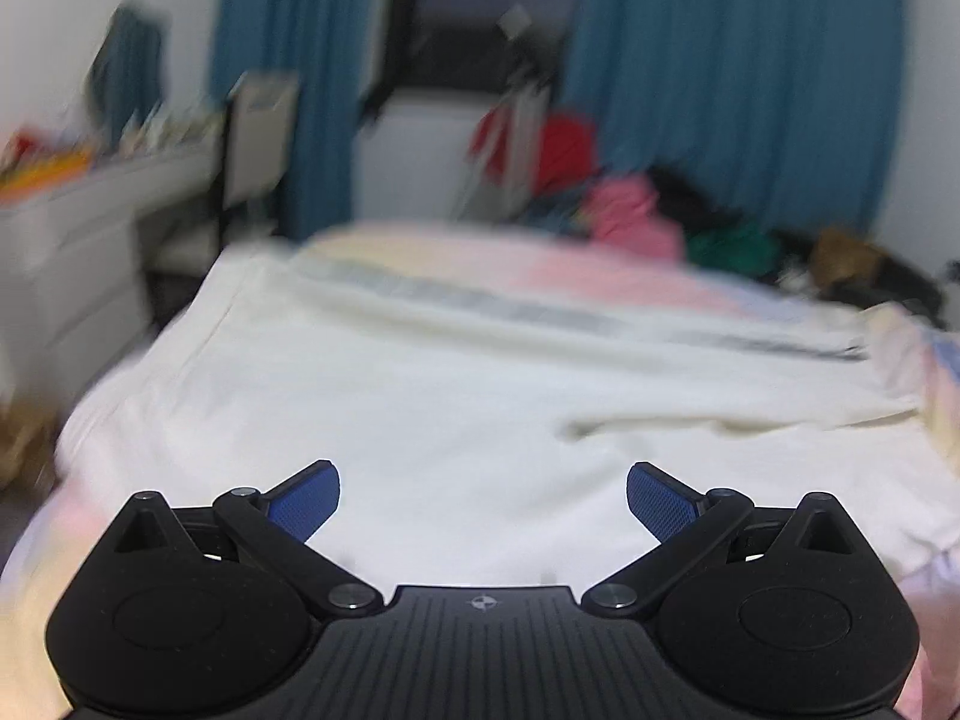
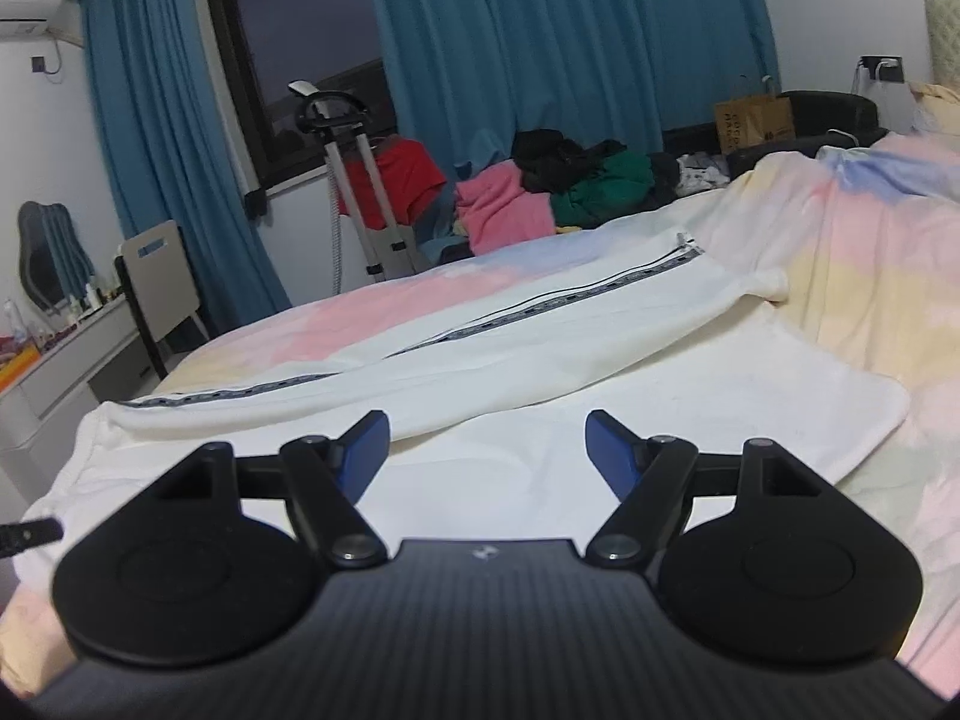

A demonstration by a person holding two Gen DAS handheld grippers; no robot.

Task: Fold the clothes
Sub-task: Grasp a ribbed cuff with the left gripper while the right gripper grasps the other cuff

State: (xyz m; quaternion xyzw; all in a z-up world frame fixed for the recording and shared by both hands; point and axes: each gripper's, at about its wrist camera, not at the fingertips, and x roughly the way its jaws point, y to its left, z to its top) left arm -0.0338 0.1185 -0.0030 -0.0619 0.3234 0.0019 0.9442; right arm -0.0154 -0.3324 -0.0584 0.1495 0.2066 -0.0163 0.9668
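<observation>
- Both claws hover low over the bed, spread wide and holding nothing: the left gripper (image 1: 483, 501) and the right gripper (image 2: 487, 450) each show blue pads well apart with only cloth beneath.
- White garment (image 2: 540, 354) lies spread across the pastel blanket (image 2: 840, 276), one part folded over the rest, a dark patterned stripe (image 2: 540, 303) running along it.
- Left view is blurred; the same garment (image 1: 420, 396) fills it.
- Beyond the bed sits a pile of clothes (image 2: 540, 192), pink, black and green, against blue curtains (image 2: 540, 42).
- Desk (image 2: 66, 354) and chair (image 2: 162, 282) stand at the left.
</observation>
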